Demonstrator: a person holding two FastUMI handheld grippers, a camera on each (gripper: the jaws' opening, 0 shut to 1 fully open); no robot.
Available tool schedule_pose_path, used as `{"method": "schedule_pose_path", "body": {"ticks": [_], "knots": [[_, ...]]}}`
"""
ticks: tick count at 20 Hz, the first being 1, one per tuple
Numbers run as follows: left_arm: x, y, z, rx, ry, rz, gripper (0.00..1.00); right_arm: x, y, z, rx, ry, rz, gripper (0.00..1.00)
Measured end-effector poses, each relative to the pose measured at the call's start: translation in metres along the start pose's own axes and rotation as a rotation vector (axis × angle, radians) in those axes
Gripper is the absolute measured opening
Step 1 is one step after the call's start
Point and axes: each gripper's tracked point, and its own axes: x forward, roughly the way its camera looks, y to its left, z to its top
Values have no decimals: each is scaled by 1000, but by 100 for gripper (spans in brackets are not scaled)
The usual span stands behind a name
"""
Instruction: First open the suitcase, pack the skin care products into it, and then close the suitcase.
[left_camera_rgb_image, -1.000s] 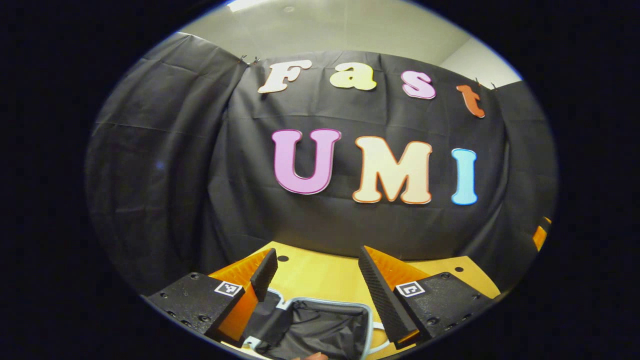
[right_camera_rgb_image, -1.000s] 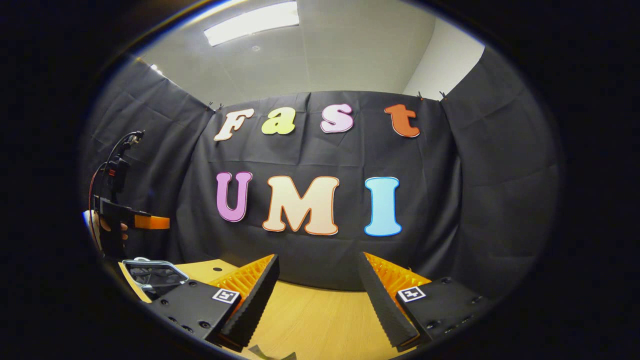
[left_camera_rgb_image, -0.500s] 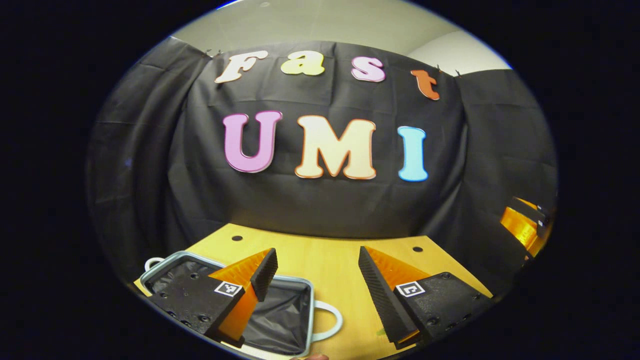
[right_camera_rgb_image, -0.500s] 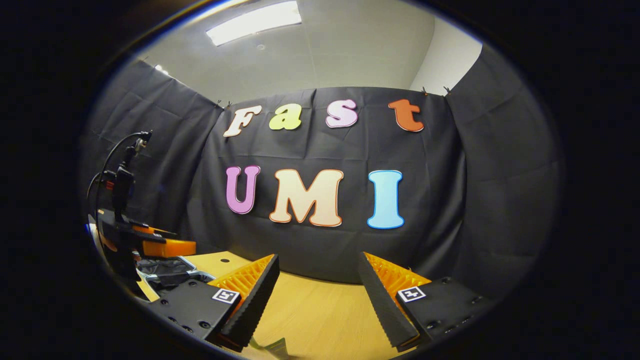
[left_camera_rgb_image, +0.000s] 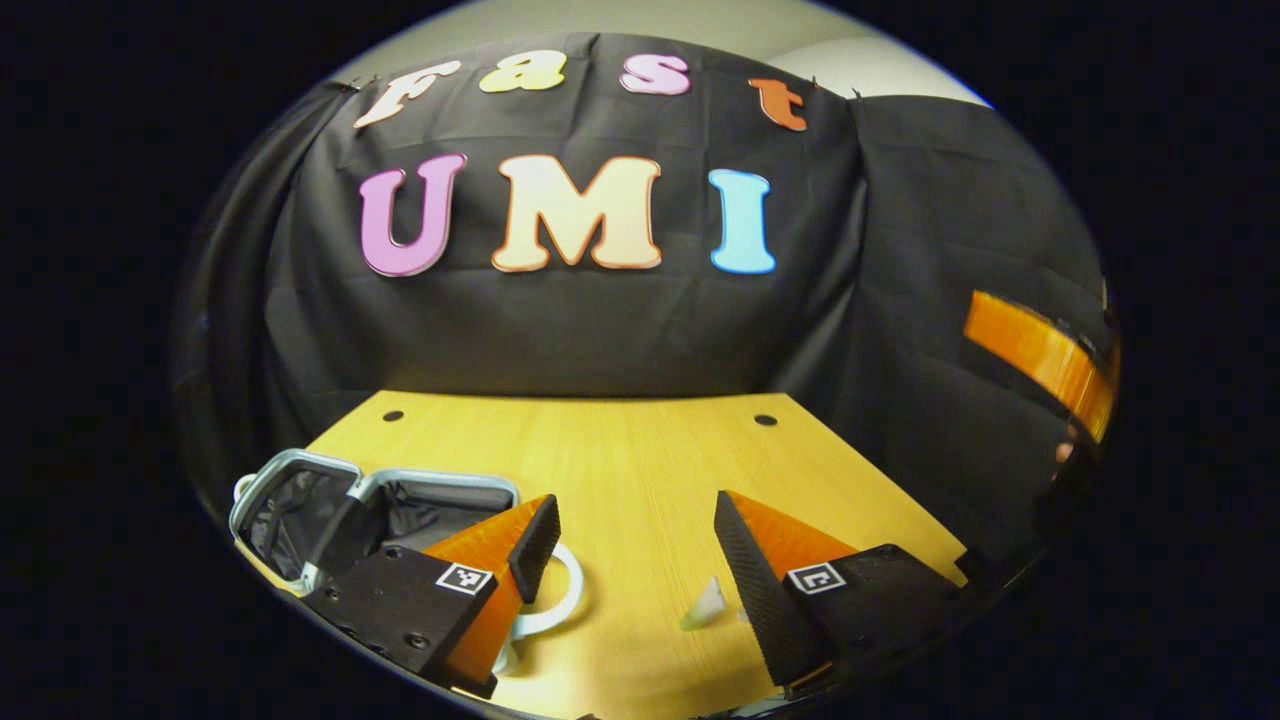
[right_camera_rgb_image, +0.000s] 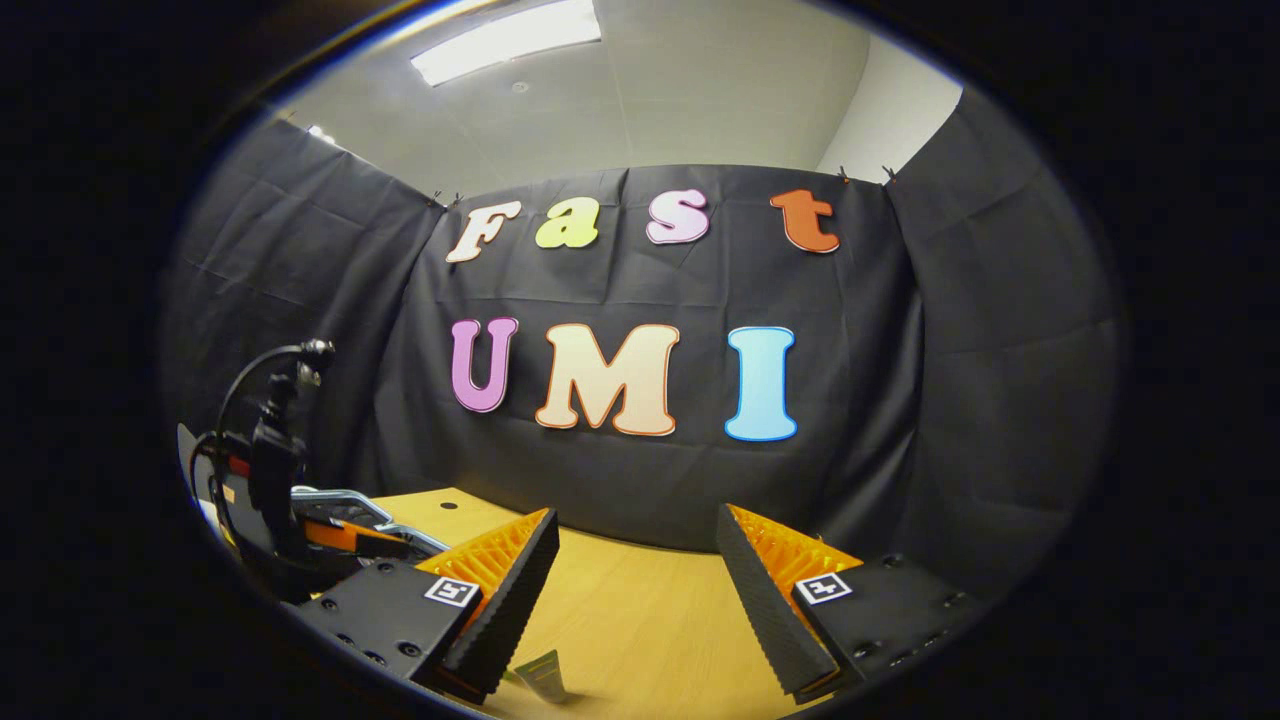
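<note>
The wooden table (left_camera_rgb_image: 620, 470) carries the suitcase (left_camera_rgb_image: 330, 505) at its left side, lid already thrown back so the dark lining shows, its pale handle loop (left_camera_rgb_image: 560, 600) lying just beside the left gripper (left_camera_rgb_image: 630, 550), whose 2 fingers stand apart and hold nothing. The right gripper (right_camera_rgb_image: 630, 580) hovers over bare table, likewise spread and empty. A small pale skin care product (left_camera_rgb_image: 706, 605) lies on the wood near the left gripper's right finger; another small item (right_camera_rgb_image: 540, 672) sits below the right gripper. Packing looks next: lower 1 gripper squarely over the product, straddle it, close gently, then carry it left into the case. No label on either is legible.
</note>
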Motion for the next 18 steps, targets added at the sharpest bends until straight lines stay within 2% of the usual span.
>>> {"method": "schedule_pose_path", "body": {"ticks": [5,9,11,14,17,18], "knots": [[15,-35,-58,-15,113,-80,77,-5,-9,-9,-25,27,-27,98],[32,-47,-102,-37,198,-118,70,-9,-11,-20,-48,58,-34,98],[41,-49,-125,-56,253,-117,60,-12,-8,-27,-57,74,-24,98],[53,-53,-144,-78,299,-111,53,-17,4,-38,-57,86,19,100],[62,-55,-146,-103,296,-124,18,-20,20,-57,-53,114,69,99],[61,-54,-145,-112,300,-119,17,-20,26,-65,-51,129,87,99]]}}
